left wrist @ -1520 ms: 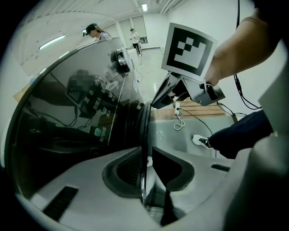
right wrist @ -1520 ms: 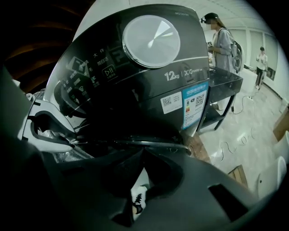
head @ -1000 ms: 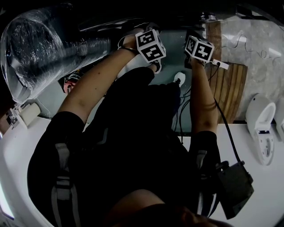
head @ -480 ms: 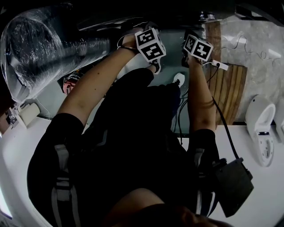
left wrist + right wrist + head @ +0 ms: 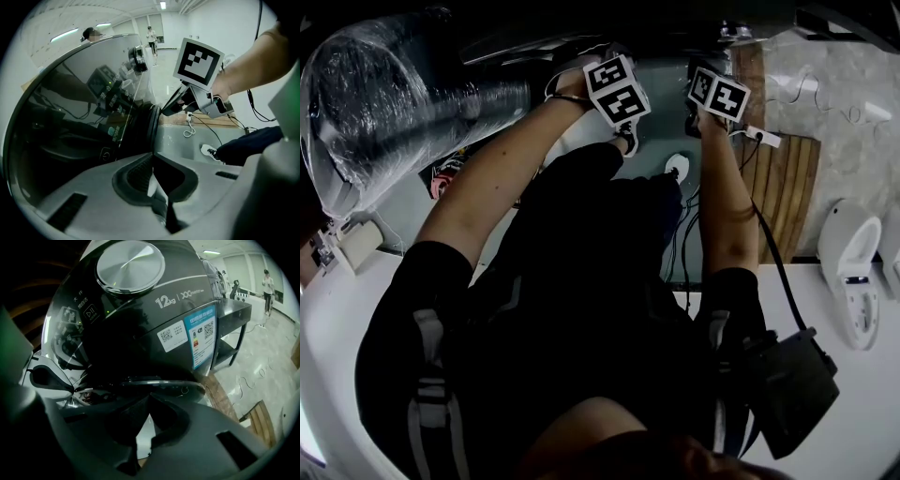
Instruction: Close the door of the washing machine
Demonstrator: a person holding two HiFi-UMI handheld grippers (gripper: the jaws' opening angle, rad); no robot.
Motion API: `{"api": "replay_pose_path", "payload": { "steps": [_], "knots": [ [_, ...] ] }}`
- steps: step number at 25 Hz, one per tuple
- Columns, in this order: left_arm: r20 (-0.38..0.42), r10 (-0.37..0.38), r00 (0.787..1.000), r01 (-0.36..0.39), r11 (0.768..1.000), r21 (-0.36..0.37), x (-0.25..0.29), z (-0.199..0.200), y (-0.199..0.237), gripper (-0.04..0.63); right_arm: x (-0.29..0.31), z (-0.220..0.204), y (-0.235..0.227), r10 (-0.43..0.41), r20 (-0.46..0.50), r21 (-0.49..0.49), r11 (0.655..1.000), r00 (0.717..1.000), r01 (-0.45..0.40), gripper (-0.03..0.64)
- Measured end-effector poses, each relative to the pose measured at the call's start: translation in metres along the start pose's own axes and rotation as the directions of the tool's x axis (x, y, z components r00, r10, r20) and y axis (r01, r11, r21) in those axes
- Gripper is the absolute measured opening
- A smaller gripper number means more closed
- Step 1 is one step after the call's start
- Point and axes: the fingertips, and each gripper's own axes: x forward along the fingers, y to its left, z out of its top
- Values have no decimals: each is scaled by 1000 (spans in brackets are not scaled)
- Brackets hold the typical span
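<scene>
Our left gripper (image 5: pixel 152 173) and right gripper (image 5: pixel 147 416), both clamped shut on nothing, hover by the washer's (image 5: pixel 140 315) open, plastic-wrapped door (image 5: pixel 384 103).

I see a glossy pale marbled floor (image 5: pixel 255 366) bearing a brown slatted wooden board (image 5: pixel 789 192). Beyond it are white walls (image 5: pixel 220 23), bright ceiling strip lights (image 5: pixel 162 5) and a dark metal table (image 5: pixel 233 310).

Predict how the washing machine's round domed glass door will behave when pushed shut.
The round domed glass door looks rigid, so it would probably swing as one piece, not flex. Its deep bowl suggests noticeable weight. Its glossy surface might be slippery to push.
</scene>
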Motion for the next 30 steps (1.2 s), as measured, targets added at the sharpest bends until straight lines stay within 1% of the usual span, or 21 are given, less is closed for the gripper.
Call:
{"api": "replay_pose_path", "payload": {
  "steps": [3, 8, 11, 13, 15, 18, 21, 24, 27, 30],
  "knots": [
    [28, -3, 1000, 4, 998, -59, -7, -1, 2, 6, -2, -1, 0, 4, 8, 8, 1000, 1000, -4, 5],
    [63, 19, 998, -9, 988, -156, -22, -12, 11, 6, -21, 9, 4, 14, 25, -79, 997, 1000, -12, 5],
    [85, 31, 996, -13, 978, -209, -32, -16, 11, 6, -39, 9, 4, 19, 35, -81, 997, 999, -16, 5],
    [112, 32, 993, -2, 966, -259, -41, -15, 7, 6, -55, 12, 5, 22, 50, -66, 998, 999, -19, 5],
    [143, 38, 989, 10, 947, -321, -52, -13, 2, 6, -74, 15, 13, 43, 68, -65, 997, 997, -39, 5],
    [182, 71, 981, 5, 923, -385, -68, -9, -6, 6, -103, 20, 25, 87, 73, -145, 987, 994, -75, 5],
    [229, 113, 967, -3, 902, -431, -88, -2, -14, 6, -135, 28, 34, 115, 86, -232, 968, 990, -92, 5],
    [272, 161, 949, -12, 878, -478, -111, 5, -19, 6, -166, 38, 43, 146, 109, -266, 957, 983, -113, 5],
    [319, 211, 924, -13, 851, -525, -137, 14, -24, 6, -199, 49, 50, 160, 128, -300, 947, 979, -115, 5],
    [363, 264, 893, -17, 828, -560, -167, 19, -27, 6, -234, 64, 64, 189, 167, -341, 932, 968, -123, 5]
  ]
}}
